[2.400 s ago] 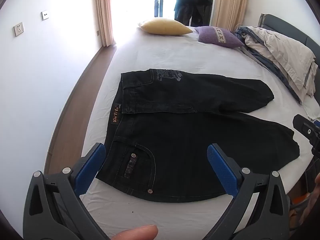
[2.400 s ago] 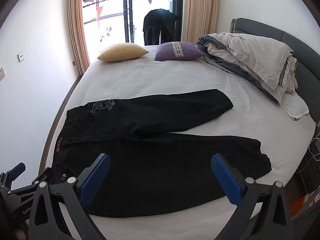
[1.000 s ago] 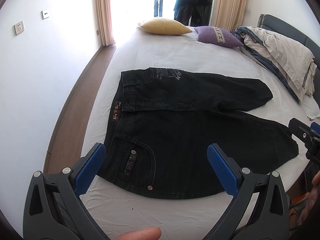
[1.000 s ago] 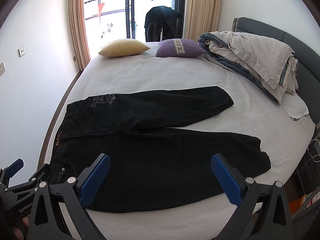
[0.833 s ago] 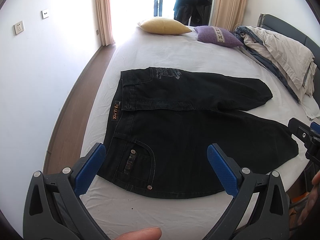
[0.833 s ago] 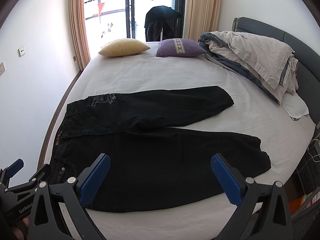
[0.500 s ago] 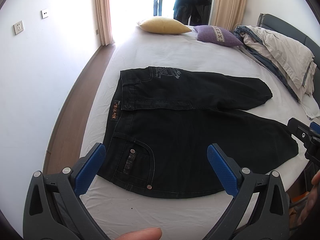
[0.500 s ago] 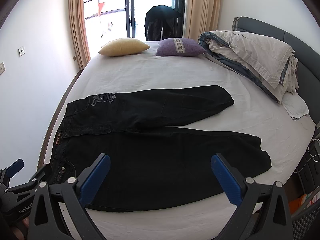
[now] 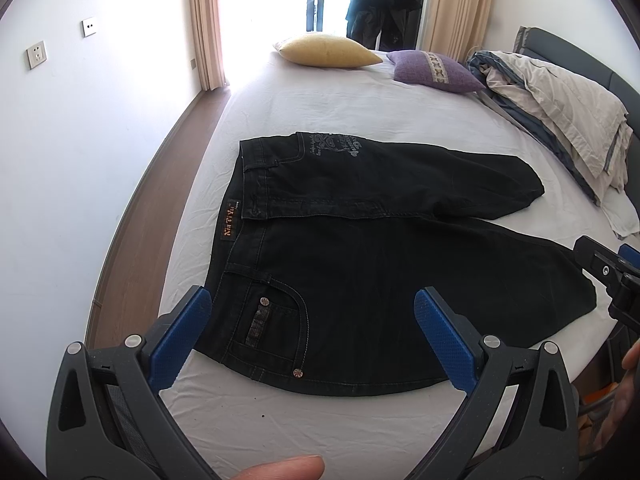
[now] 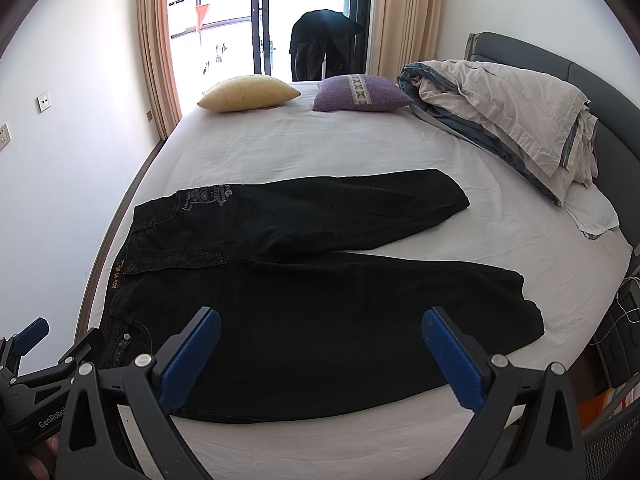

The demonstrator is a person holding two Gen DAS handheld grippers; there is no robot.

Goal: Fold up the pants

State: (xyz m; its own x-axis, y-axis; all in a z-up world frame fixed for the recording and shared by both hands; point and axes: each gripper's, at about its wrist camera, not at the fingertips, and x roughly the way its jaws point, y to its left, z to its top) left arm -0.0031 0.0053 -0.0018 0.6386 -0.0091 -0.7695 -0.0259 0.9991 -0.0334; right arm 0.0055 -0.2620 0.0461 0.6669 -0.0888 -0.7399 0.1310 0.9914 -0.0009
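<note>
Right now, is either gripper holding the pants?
No, the left gripper and right gripper hover open above the pants, gripping nothing.

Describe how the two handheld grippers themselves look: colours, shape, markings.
Both the left gripper and the right gripper have dark grey, speckled plastic arms with triangular cut-outs and silver pivot bolts. Their fingers carry blue dimpled pads. Seen from the right wrist view, the left gripper's body shows white "GenRobot"-style lettering, partly cut off.
</note>
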